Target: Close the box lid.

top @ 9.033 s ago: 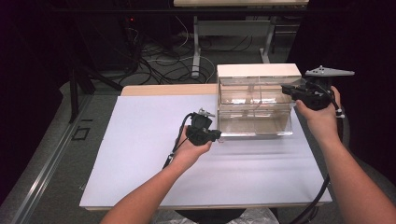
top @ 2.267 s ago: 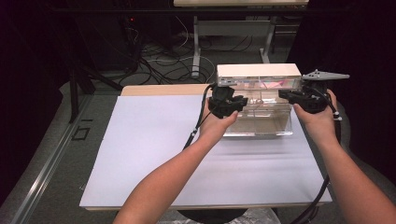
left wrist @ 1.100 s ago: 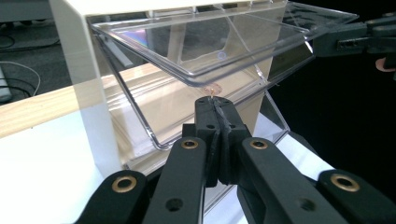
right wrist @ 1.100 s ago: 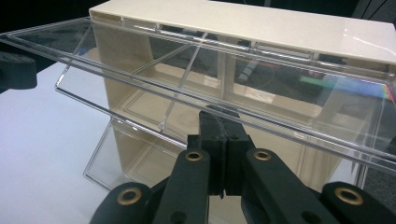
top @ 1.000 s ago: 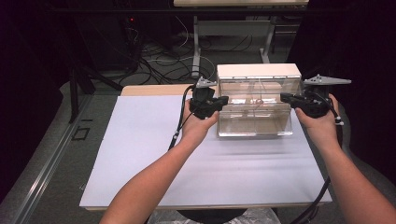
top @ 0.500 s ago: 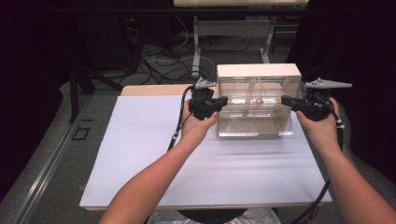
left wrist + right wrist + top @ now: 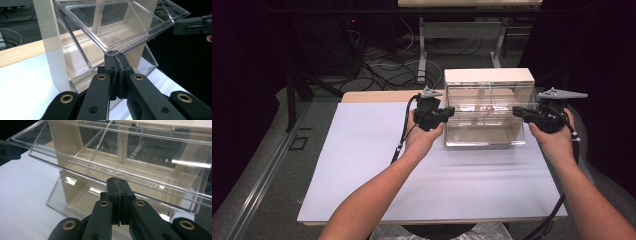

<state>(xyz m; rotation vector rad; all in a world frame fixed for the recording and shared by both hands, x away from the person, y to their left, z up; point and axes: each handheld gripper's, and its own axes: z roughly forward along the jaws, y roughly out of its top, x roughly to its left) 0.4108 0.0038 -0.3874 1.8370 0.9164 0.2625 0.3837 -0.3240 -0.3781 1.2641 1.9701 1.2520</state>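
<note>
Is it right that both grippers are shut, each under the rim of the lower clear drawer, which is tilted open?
Not quite: it is the upper drawer. The left gripper view shows it tilted open above the left gripper; the right gripper is shut too.

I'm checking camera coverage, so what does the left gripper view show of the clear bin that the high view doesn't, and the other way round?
Left gripper view: the left gripper has its jaws pressed together, tips at the rim of the tilted upper bin, with a small pinkish item on the bin's floor. High view: the person's forearms, the white table and floor cables. Both: the bin cabinet and the right gripper.
</note>
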